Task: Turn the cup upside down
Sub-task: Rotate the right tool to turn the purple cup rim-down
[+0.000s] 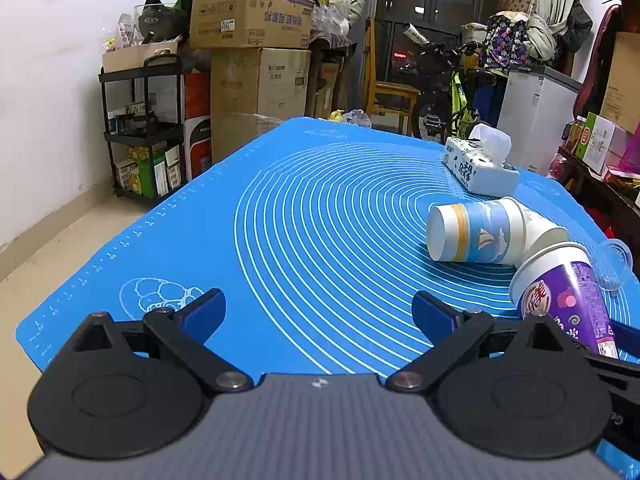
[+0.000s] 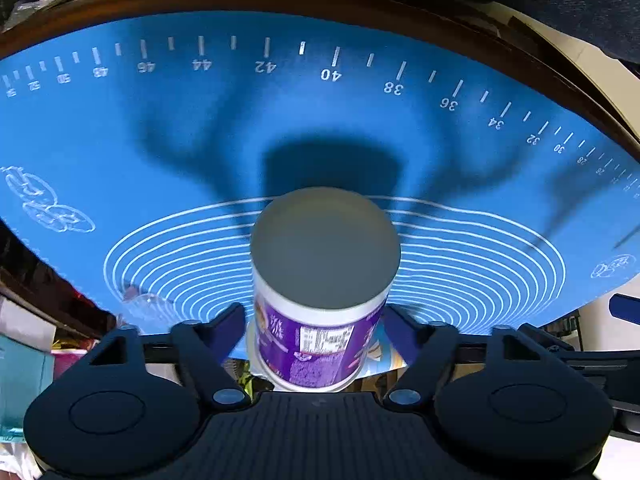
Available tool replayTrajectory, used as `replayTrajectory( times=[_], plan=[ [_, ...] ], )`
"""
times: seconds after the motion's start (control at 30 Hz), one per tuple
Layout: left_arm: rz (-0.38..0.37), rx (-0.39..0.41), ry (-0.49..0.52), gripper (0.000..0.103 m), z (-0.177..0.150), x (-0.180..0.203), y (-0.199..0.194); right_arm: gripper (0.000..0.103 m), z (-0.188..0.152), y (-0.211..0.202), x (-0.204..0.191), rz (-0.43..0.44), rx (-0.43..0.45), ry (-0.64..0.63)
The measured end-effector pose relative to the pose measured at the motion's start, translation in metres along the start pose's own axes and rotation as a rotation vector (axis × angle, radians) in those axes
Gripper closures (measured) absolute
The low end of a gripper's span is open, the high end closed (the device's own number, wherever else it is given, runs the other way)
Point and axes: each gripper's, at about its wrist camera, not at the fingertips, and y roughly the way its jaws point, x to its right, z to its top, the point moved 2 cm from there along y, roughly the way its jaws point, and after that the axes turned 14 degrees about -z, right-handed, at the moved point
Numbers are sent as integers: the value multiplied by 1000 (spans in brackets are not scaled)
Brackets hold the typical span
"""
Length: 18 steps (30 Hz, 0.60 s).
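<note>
Purple cup held mid-flip in the right gripper – left gripper idle, fingers apart.

Left wrist view, lower left to right: left gripper (image 1: 320,316) hovers over the blue mat (image 1: 280,208) with its blue pads spread wide and nothing between them, likely kept clear of the flip. Centre right, a blue-and-white paper cup (image 1: 476,234) lies on its side, a tissue pack (image 1: 478,168) with unreadable Chinese print behind it. Lower right, the purple cup (image 1: 560,300) is tilted, white end toward the camera, red round logo illegible. Far boxes at upper left carry print too small to read. Right wrist view: right gripper (image 2: 316,330) is clamped on the cup's purple wall near its far-side rim, grey flat base facing the lens – so it reads as partway turned, above the mat, not yet set down. A barcode label shows; the mat's ruler reads 30 to 46.
</note>
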Motion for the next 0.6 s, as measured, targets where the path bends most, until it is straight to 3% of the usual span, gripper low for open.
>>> replayTrajectory(
  times=[0.37,0.47,0.6],
  plan=[
    [1,-8,7,4,-2,2,0,33,-12,6,-10,9,-31,103],
    [3,-9,6,4,-2,2,0,34,-30,6,-6,37,-70,223],
    [3,-9,3,4,-2,2,-1,34,-63,9,10,91,-130,520]
  ],
)
